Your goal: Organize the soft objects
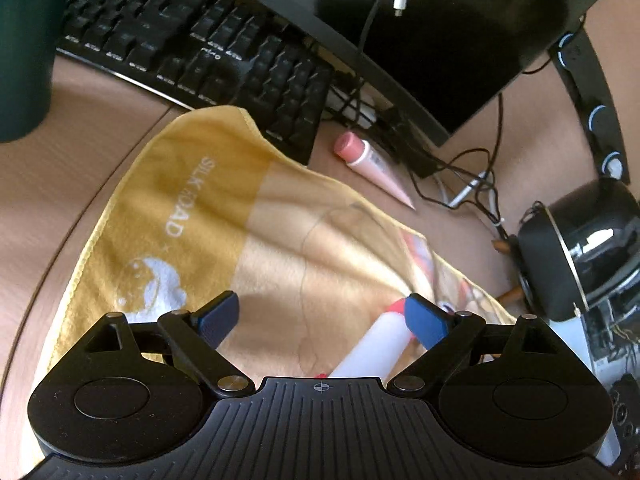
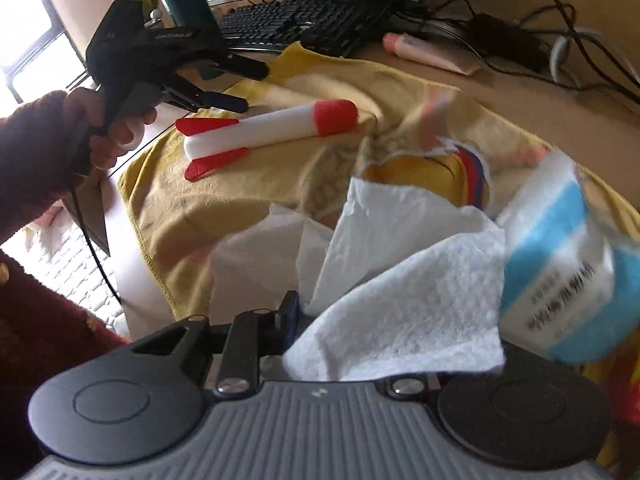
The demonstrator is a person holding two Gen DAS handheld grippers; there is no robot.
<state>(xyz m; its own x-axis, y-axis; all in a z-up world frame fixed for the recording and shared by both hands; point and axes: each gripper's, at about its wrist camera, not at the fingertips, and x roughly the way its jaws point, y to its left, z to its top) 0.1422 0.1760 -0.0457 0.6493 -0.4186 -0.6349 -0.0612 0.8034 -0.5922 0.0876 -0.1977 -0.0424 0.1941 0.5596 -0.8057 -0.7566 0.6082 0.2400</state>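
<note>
Only from the right wrist, tissues (image 2: pixel 400 300) hide the right claw (image 2: pixel 360 320).

left wrist: close over yellow towel (image 1: pixel 248 216), facing keyboard (image 1: pixel 192 40) | right wrist: lower, same towel (image 2: pixel 280 168) shared

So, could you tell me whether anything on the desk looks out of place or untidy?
Yes. The yellow printed towel lies rumpled, one corner draped over the black keyboard. Loose white tissues spill from a blue-and-white pack at the right tool. A pink cosmetic tube lies among the cables.
</note>
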